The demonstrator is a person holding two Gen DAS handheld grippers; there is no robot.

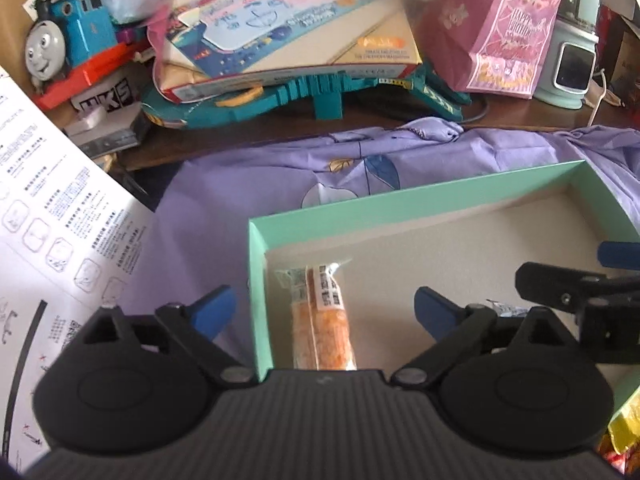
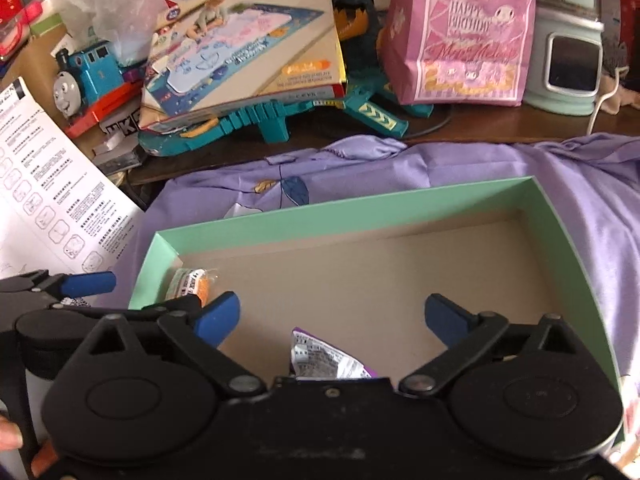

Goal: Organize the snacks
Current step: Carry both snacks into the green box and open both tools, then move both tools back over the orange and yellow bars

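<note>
A shallow mint-green box point(image 1: 400, 200) point(image 2: 340, 208) lies on a purple cloth. An orange snack bar in clear wrap point(image 1: 324, 320) lies inside along the box's left wall; it also shows in the right wrist view point(image 2: 192, 284). My left gripper point(image 1: 324, 312) is open above it, holding nothing. A purple-and-white snack packet point(image 2: 328, 356) lies on the box floor below my right gripper point(image 2: 332, 316), which is open and empty. The right gripper shows in the left wrist view point(image 1: 580, 280) at the right edge.
Purple cloth point(image 1: 240, 184) covers the table. Behind it stand a blue toy train point(image 1: 68, 36), a drawing-mat box on teal toy track point(image 1: 288, 32), a pink birthday bag point(image 2: 464, 32) and a pale green appliance point(image 2: 568, 60). A printed white sheet point(image 1: 52, 220) lies left. Gold-wrapped snacks point(image 1: 624, 436) lie lower right.
</note>
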